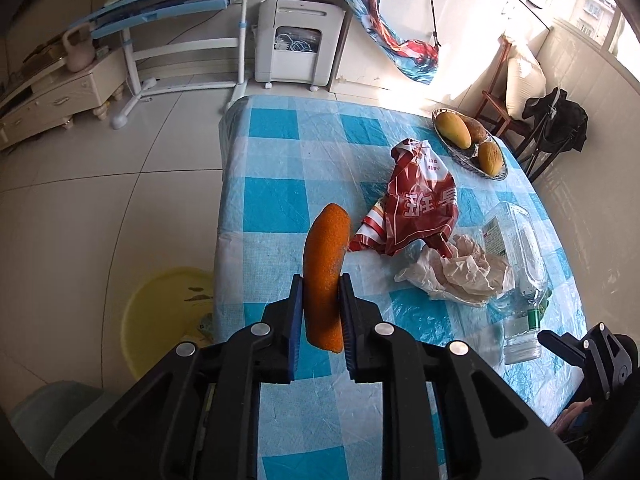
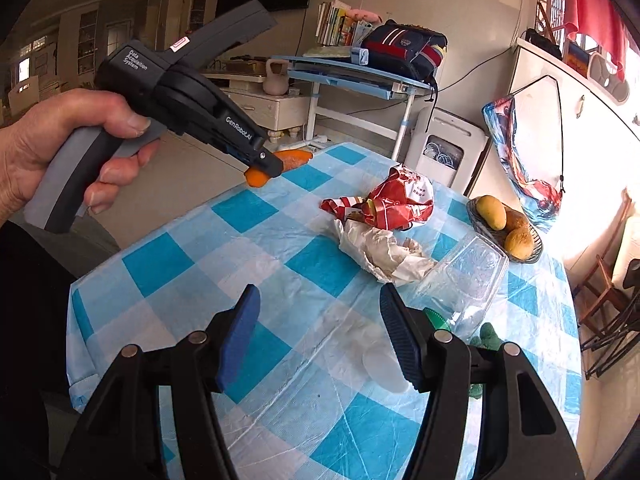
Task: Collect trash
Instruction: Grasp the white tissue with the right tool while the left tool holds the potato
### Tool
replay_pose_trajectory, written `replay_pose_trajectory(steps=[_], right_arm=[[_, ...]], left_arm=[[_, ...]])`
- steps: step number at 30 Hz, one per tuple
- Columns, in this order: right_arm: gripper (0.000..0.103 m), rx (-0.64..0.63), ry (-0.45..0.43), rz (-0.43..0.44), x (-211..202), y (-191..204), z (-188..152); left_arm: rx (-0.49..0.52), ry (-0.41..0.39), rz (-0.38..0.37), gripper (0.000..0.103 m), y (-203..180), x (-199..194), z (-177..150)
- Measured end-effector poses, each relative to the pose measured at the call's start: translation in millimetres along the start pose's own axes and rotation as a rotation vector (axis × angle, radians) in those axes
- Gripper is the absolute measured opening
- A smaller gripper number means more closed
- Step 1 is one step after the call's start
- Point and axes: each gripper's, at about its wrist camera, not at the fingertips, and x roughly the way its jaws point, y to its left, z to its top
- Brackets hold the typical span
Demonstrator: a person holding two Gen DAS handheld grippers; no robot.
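Observation:
My left gripper is shut on a curved orange peel and holds it above the table's left part; in the right wrist view the peel shows in that gripper above the far left edge. On the checked table lie a red snack bag, crumpled paper and a clear plastic bottle. My right gripper is open and empty above the table, just left of the bottle. The bag and paper lie beyond it.
A yellow basin stands on the floor left of the table. A glass dish with mangoes sits at the far right. A desk, a white appliance and chairs stand around.

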Motion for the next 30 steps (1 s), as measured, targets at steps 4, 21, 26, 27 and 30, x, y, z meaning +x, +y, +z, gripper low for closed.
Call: replay_pose_trajectory(steps=[4, 21, 26, 27, 30], right_arm=[[0.060, -0.068, 0.066, -0.039, 29, -10, 20], [0.004, 0.214, 0.155, 0.202, 39, -37, 5], [0.004, 0.313, 0.115, 0.282, 13, -22, -6], [0.004, 0.293, 0.114, 0.268, 10, -16, -6], [0.014, 0.218, 0.105, 0.208, 5, -10, -3]], left_arm=[[-0.008, -0.006, 0.003, 0.017, 2, -2, 1], [-0.021, -0.020, -0.011, 0.017, 7, -6, 2], [-0.021, -0.008, -0.026, 0.017, 7, -4, 1], [-0.022, 0.000, -0.024, 0.017, 8, -3, 0], [-0.025, 0.026, -0.015, 0.017, 8, 4, -2]])
